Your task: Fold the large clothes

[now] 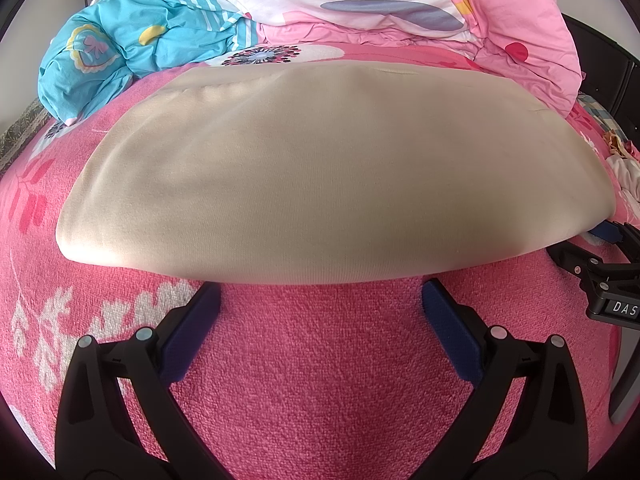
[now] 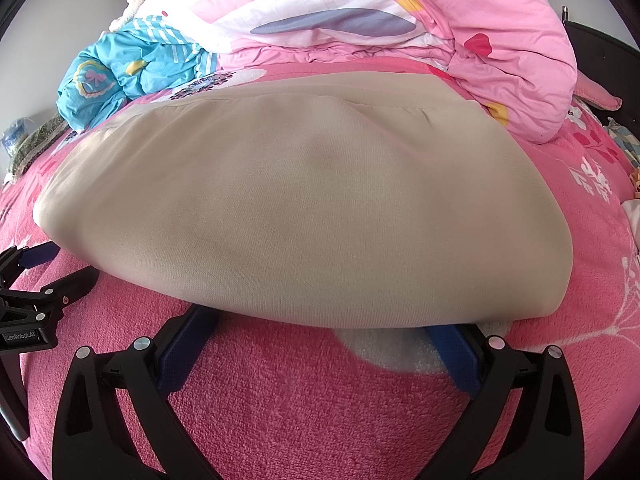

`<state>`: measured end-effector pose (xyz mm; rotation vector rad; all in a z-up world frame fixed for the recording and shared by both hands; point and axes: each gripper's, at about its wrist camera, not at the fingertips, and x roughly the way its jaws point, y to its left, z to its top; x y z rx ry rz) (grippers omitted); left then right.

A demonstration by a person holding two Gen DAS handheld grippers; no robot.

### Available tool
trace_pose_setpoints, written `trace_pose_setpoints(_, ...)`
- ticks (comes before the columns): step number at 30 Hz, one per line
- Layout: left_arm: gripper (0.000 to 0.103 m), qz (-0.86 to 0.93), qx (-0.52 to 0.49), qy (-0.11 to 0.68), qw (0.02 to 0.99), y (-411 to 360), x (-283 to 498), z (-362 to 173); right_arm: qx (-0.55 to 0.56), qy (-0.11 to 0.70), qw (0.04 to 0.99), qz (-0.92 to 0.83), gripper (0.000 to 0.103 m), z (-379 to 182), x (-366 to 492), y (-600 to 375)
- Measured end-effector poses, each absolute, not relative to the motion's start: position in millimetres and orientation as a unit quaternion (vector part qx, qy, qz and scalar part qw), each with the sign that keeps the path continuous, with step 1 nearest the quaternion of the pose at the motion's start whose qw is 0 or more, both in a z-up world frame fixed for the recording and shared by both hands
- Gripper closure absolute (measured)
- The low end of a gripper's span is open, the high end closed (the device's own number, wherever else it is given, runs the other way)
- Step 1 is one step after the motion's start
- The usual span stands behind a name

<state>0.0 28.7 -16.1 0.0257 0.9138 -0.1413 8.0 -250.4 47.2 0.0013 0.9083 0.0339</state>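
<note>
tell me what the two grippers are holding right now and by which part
Nothing: the left gripper and right gripper are open, fingertips under the folded beige knit garment's near edge.

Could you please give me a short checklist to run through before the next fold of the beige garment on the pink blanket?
1. Left gripper open: ok, jaws spread wide at the near hem.
2. Right gripper open: ok, jaws spread wide.
3. Fingertips placed to pinch the hem: cannot tell, the tips are hidden under the edge of the beige knit garment.
4. Garment lying smooth: ok, no big wrinkles show.
5. Pink fleece blanket out of the jaws: cannot tell.
6. Far edge free of the pink patterned quilt: not ok, the quilt sits against the right corner.
</note>
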Motion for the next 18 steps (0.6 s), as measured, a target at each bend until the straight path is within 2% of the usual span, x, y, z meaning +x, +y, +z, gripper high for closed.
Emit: trace_pose_setpoints(18,0.006,-0.068,0.012,0.441,0.895,28.7,0.1,-16.0,0.001,0.439,0.898,0.016,0.006,47.1,8.3,-251.6)
